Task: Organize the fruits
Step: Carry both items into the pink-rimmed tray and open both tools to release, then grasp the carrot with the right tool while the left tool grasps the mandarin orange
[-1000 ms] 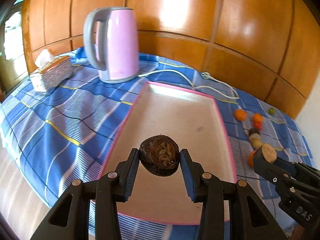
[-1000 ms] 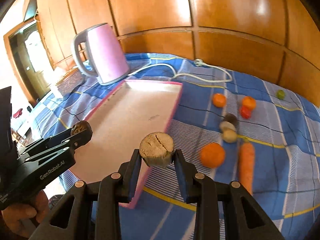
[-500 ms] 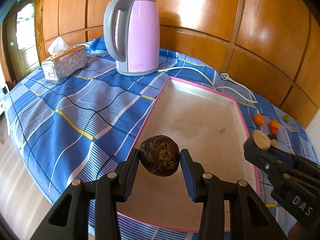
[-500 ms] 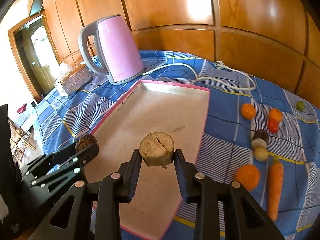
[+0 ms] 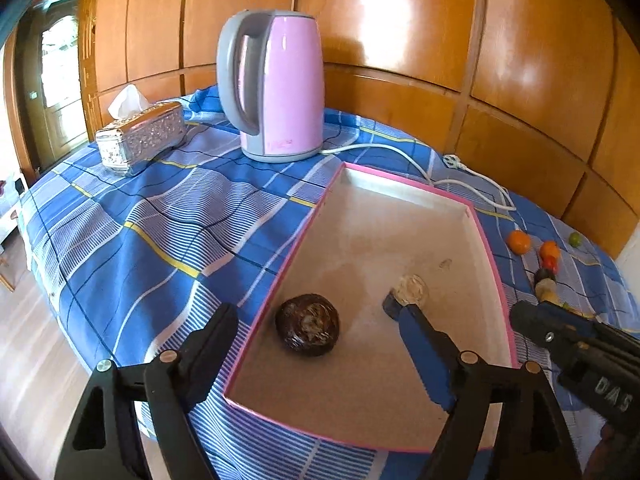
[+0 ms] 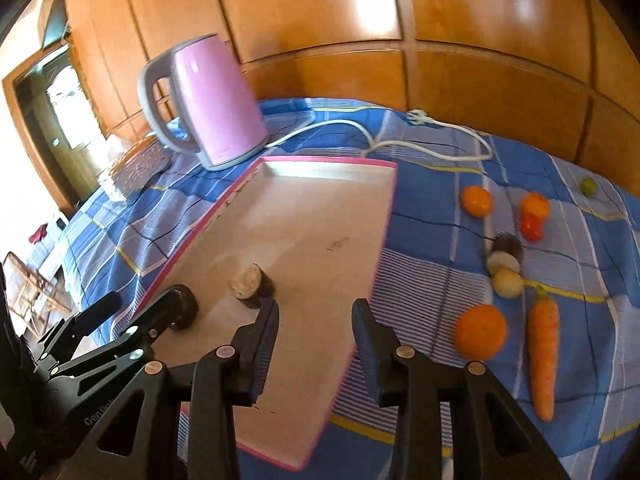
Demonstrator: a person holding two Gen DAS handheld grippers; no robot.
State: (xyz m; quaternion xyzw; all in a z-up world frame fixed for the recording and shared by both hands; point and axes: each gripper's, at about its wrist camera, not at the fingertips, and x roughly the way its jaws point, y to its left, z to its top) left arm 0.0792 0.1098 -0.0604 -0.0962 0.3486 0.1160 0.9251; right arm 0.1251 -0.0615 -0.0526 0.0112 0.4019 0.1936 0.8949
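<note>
A dark brown round fruit [image 5: 308, 330] lies on the floor of the pink-rimmed tray [image 5: 380, 232], near its left rim. My left gripper [image 5: 316, 336] stands over it with jaws opening wide and pads clear of it. A beige cut-faced piece [image 5: 412, 290] rests on the tray to its right. In the right wrist view this beige piece [image 6: 250, 286] lies just ahead of the left finger of my right gripper [image 6: 316, 320], whose jaws are opening with nothing between them. The left gripper [image 6: 140, 306] partly hides the dark fruit [image 6: 186, 306].
On the blue checked cloth right of the tray [image 6: 312, 216] lie a large orange [image 6: 480, 332], a carrot [image 6: 542, 356], a red pepper [image 6: 532, 226], a small orange [image 6: 476, 200] and a green fruit [image 6: 588, 186]. A pink kettle [image 5: 276, 88], its white cord [image 6: 432, 148] and a tissue box [image 5: 140, 134] stand behind.
Both grippers opened and let go. The dark fruit now lies on the tray under the left gripper, and the beige piece lies on the tray ahead of the right gripper.
</note>
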